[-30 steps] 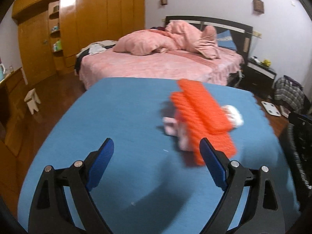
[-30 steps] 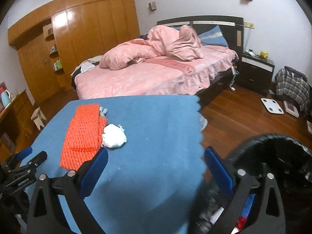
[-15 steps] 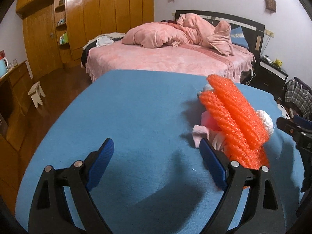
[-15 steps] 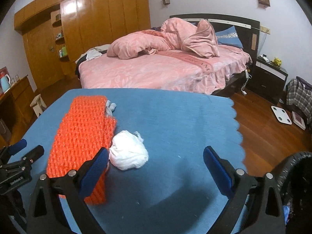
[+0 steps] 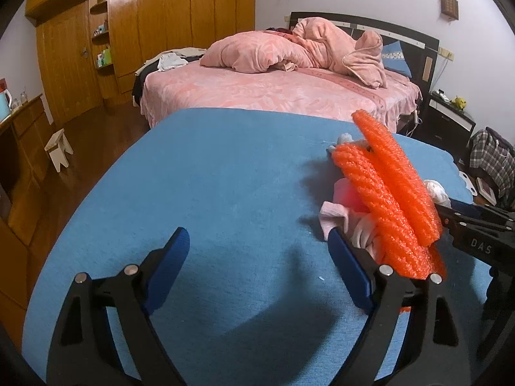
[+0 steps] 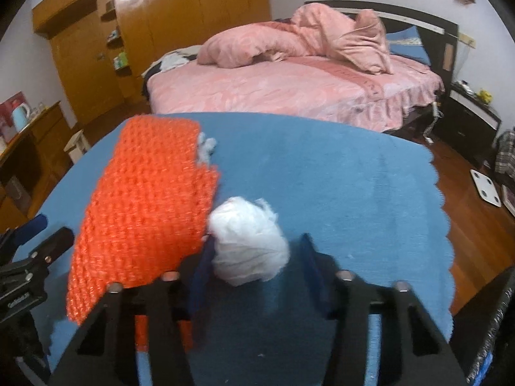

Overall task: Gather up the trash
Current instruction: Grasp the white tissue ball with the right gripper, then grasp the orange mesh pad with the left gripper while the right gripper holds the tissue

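An orange foam net lies on the blue table, with pink crumpled paper under it. It also shows in the right wrist view. A white crumpled wad sits beside it, and a small grey scrap lies at its far end. My right gripper is around the white wad, jaws partly closed, left pad touching it. My left gripper is open and empty over bare table, its right finger beside the pink paper.
A pink bed stands behind the table. Wooden wardrobes line the left wall. A black trash bag sits at the table's right edge. A nightstand and a small stool stand on the wooden floor.
My right gripper has moved left and forward from the trash bag to the white wad and its jaws have narrowed around it. My left gripper has shifted slightly left and stayed open.
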A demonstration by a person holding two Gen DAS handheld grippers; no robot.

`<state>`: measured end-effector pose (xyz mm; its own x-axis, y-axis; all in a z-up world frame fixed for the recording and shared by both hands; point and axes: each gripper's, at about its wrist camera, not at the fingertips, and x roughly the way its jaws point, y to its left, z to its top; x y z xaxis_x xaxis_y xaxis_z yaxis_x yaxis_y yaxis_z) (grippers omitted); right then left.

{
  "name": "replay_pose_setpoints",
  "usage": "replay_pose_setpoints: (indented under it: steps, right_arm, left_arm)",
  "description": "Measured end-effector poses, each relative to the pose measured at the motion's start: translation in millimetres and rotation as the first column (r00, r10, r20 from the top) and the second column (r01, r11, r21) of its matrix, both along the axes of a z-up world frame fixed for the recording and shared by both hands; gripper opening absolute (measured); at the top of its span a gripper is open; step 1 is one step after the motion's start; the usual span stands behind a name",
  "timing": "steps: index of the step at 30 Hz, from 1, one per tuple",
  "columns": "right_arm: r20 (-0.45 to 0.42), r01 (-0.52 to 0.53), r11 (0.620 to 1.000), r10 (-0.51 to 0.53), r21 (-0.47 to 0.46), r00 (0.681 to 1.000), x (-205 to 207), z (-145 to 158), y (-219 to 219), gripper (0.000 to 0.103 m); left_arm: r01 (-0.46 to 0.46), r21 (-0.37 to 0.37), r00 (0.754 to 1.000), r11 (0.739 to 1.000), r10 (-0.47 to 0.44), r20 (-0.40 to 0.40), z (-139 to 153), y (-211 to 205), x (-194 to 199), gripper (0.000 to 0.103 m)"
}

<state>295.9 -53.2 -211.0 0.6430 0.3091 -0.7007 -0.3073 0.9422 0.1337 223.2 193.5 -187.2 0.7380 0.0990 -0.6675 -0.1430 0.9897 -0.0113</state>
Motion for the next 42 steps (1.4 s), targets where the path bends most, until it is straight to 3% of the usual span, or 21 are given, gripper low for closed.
replay_pose_setpoints:
  steps: [4,11,15,27,32,42]
  right_arm:
    - [-0.001,-0.007,1.0,0.007,0.022,1.0,-2.4,-0.6,-0.6,0.03]
    - [0.038,0.043,0.998,-0.045,0.051,0.998,-10.5,9.7,-14.1,0.03]
    - [0.034,0.095,0.995,-0.096,0.036,0.995,-10.4,12.9,-28.8,0.03]
    - [0.01,0.214,0.977,-0.214,0.017,0.977,-14.6,2.3,-70.9,0.03]
    - [-0.001,0.214,0.977,-0.214,0.022,0.977,-12.0,-2.1,-75.8,0.03]
    - [-0.001,0.206,0.979,-0.206,0.004,0.979,-12.5,-5.5,-71.9,0.03]
  left_arm:
    - [0.0,0.004,1.0,1.0,0.0,0.003,0.1,-0.7,-0.3,0.083]
    - [-0.002,0.002,1.0,1.0,0.002,-0.002,0.7,-0.8,0.4,0.079]
    - [-0.013,-0.012,0.999,1.0,0.013,0.036,8.0,-3.1,-5.8,0.076]
    - [0.104,-0.055,0.99,0.993,-0.098,0.104,31.4,-65.2,0.3,0.054]
    - [0.169,-0.078,0.983,0.982,-0.163,0.087,20.5,-91.4,8.6,0.034]
    - [0.236,-0.057,0.972,0.97,-0.235,0.021,-4.6,-110.8,20.4,0.01]
